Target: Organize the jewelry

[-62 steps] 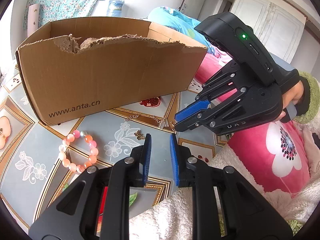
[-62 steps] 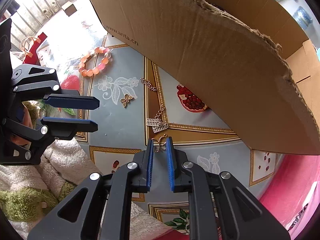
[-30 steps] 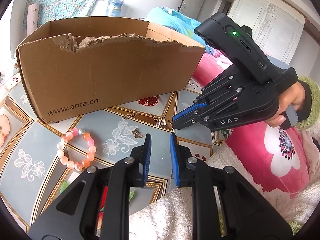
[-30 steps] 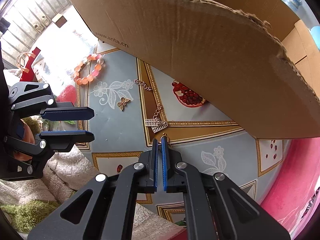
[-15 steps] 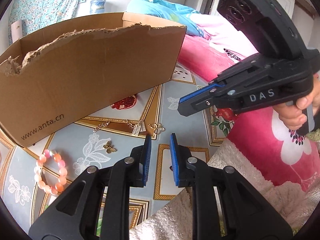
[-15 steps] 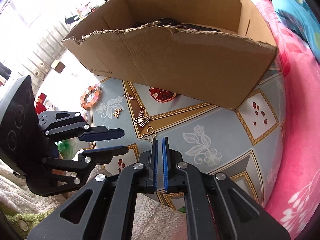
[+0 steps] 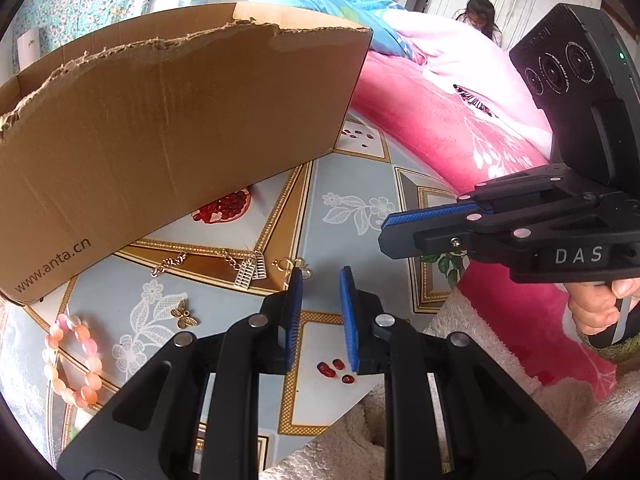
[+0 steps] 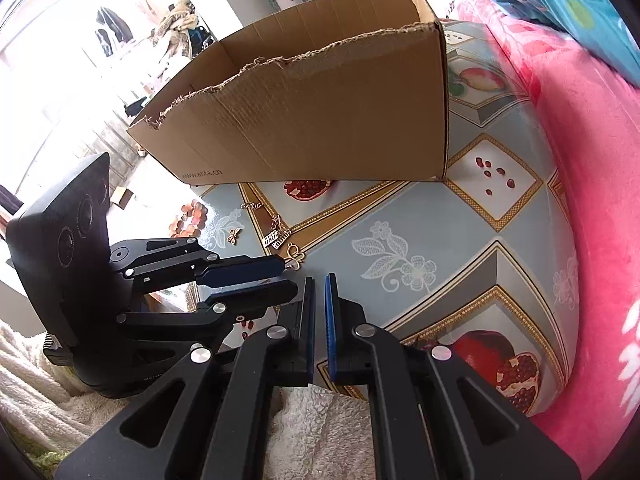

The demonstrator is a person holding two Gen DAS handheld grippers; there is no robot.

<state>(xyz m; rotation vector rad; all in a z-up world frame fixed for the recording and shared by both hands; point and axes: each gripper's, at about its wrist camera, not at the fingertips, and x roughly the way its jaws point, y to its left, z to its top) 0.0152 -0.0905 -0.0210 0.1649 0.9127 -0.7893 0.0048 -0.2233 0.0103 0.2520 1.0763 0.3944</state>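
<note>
Jewelry all on the table (image 7: pixel 352 184), none gripped. Left gripper (image 7: pixel 320 312) narrow gap, empty, tips just beside gold clasp charm (image 7: pixel 294 267). Right gripper (image 8: pixel 319 316) slim gap, empty, raised off surface. Straddle the charm, pinch low, then lift over torn wall into cardboard box (image 7: pixel 160 120). Bead bracelet (image 7: pixel 72 356), butterfly charm (image 7: pixel 184 318), chain (image 7: pixel 240 268) wait left.

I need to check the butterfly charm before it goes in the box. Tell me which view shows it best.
The left wrist view. The butterfly charm lies unobstructed on the table, wings clearly shaped, between the bead bracelet and the left claw. In the right wrist view the charm is a tiny, washed-out speck beyond the left claw.
</note>
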